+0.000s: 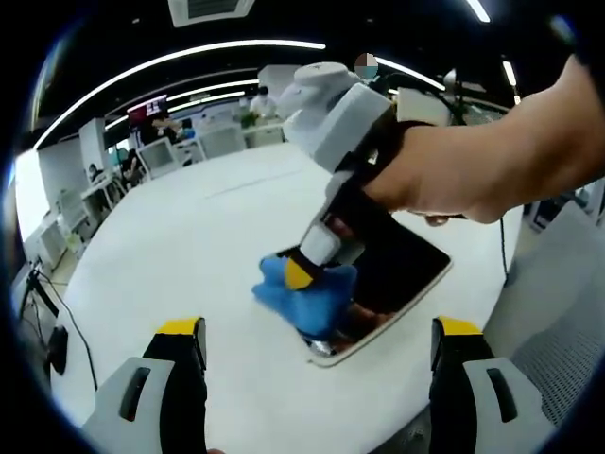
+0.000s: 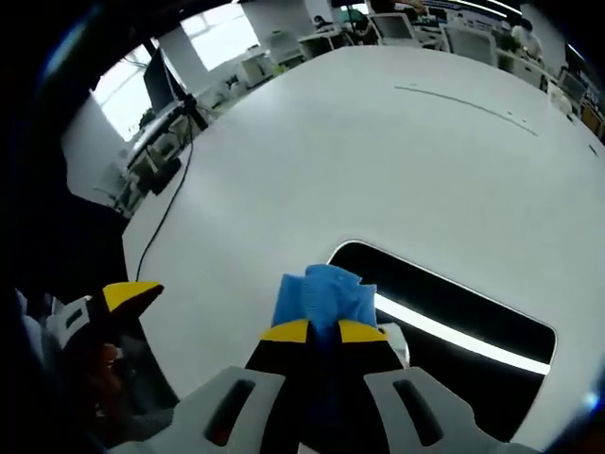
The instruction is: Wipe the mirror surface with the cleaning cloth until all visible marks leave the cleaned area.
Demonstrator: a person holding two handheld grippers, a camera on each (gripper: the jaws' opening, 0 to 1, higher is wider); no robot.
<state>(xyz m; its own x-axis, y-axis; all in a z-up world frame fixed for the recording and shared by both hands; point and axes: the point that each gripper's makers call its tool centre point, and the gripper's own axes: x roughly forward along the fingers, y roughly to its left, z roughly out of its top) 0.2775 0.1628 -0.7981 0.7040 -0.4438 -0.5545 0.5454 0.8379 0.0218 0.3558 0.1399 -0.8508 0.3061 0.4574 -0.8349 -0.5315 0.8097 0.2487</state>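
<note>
Cloth on mirror

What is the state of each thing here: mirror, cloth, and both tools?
Mirror: lying flat on the white table, partly covered at one end by the cloth.
Cleaning cloth: bunched, pressed onto the mirror's end.
Right tool: shut on the cleaning cloth, held by a hand.
Left tool: open, empty, apart from the mirror.
</note>
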